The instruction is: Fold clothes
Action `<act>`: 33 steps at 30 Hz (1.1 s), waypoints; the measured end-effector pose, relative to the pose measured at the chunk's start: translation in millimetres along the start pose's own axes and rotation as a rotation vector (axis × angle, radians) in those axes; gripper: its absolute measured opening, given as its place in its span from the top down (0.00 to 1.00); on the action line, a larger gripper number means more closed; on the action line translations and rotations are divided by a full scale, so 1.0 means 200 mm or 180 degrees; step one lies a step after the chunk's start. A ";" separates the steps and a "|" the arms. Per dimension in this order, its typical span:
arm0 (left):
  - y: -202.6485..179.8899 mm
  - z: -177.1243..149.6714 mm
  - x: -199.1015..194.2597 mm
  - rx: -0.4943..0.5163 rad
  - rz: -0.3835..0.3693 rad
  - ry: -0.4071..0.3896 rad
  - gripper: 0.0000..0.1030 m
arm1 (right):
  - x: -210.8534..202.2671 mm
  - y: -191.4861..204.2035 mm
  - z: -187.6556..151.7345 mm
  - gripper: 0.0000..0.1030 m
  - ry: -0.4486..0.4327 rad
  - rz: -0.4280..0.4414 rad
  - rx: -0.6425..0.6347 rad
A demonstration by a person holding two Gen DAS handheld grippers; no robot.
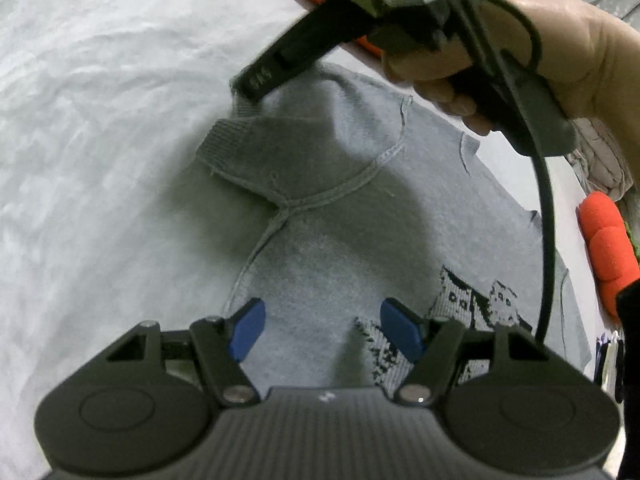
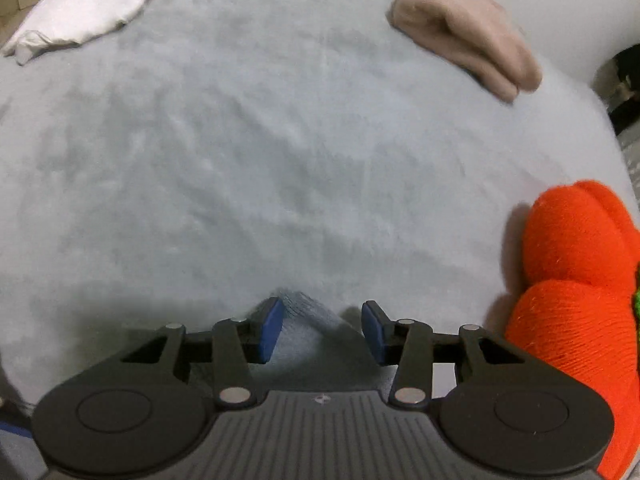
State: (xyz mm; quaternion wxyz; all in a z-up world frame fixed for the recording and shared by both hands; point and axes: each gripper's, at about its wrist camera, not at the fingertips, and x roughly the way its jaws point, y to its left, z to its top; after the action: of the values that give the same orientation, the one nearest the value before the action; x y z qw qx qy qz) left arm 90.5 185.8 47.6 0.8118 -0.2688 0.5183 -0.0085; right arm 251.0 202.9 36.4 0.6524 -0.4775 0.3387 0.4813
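Note:
A grey sweatshirt (image 1: 340,216) lies flat on a pale blanket (image 1: 100,120), one sleeve folded across its body and ending in a ribbed cuff (image 1: 228,140). A black-and-white print (image 1: 472,304) shows on its front. My left gripper (image 1: 324,330) hovers open over the sweatshirt's body, nothing between its blue pads. A hand (image 1: 560,40) holds my right gripper (image 1: 256,84) at the sleeve's cuff end. In the right wrist view, a grey fabric edge (image 2: 308,316) lies between the right gripper's (image 2: 323,330) spread pads, with a gap on the right side.
An orange plush toy (image 2: 576,280) sits close on the right of the right gripper and shows again as orange plush (image 1: 604,240). A folded beige garment (image 2: 464,28) and a white cloth (image 2: 88,4) lie at the far end of the blanket (image 2: 280,140).

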 end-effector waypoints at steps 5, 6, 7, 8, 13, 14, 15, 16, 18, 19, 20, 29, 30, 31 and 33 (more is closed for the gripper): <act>0.02 0.00 -0.01 -0.0041 -0.0021 0.0020 0.35 | -0.07 -0.02 0.02 0.98 -0.0373 -0.0186 0.0192; 0.02 -0.01 -0.01 -0.0046 -0.0020 0.0020 0.35 | -0.10 -0.04 0.01 0.98 -0.0537 -0.0217 0.0313; 0.01 -0.01 0.00 -0.0047 -0.0015 0.0020 0.35 | -0.13 -0.06 -0.01 0.98 -0.0701 -0.0246 0.0437; 0.01 -0.01 0.00 -0.0047 -0.0010 0.0020 0.35 | -0.15 -0.09 -0.02 0.98 -0.0874 -0.0242 0.0616; 0.01 -0.01 0.00 -0.0070 0.0004 0.0022 0.35 | -0.06 -0.15 -0.09 0.98 -0.1081 -0.0234 0.1098; 0.01 -0.01 0.00 -0.0077 0.0005 0.0021 0.35 | -0.01 -0.14 -0.09 0.98 -0.1017 -0.0231 0.1093; 0.01 -0.01 0.00 -0.0080 0.0008 0.0020 0.35 | 0.04 -0.13 -0.09 0.98 -0.0954 -0.0229 0.1088; 0.01 -0.01 0.00 -0.0084 0.0011 0.0019 0.36 | 0.07 -0.12 -0.09 0.98 -0.0920 -0.0228 0.1074; 0.01 -0.01 0.00 -0.0089 0.0026 0.0016 0.36 | 0.11 -0.09 -0.06 0.98 -0.0868 -0.0291 0.1036; 0.01 -0.01 0.00 -0.0087 0.0031 0.0016 0.36 | 0.12 -0.07 -0.06 0.97 -0.0837 -0.0348 0.1030; 0.00 -0.01 0.00 -0.0074 0.0040 0.0016 0.36 | 0.12 -0.05 -0.06 0.96 -0.0817 -0.0386 0.1006; -0.04 -0.03 0.01 0.0125 0.0156 0.0003 0.36 | -0.11 -0.13 -0.14 0.84 -0.1021 -0.0492 0.1380; -0.05 -0.04 0.01 0.0144 0.0172 -0.0003 0.36 | -0.15 -0.14 -0.17 0.84 -0.1074 -0.0492 0.1460; -0.05 -0.04 0.00 0.0165 0.0189 -0.0007 0.36 | -0.17 -0.15 -0.19 0.84 -0.1070 -0.0530 0.1515; -0.06 -0.04 0.00 0.0192 0.0215 -0.0012 0.36 | -0.19 -0.15 -0.25 0.84 -0.0999 -0.0607 0.1625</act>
State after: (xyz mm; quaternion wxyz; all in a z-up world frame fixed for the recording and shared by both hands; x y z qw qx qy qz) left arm 87.1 172.1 50.4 0.8203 -0.2267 0.5250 0.0039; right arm 269.4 141.0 64.6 0.8377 -0.2478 0.2975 0.3852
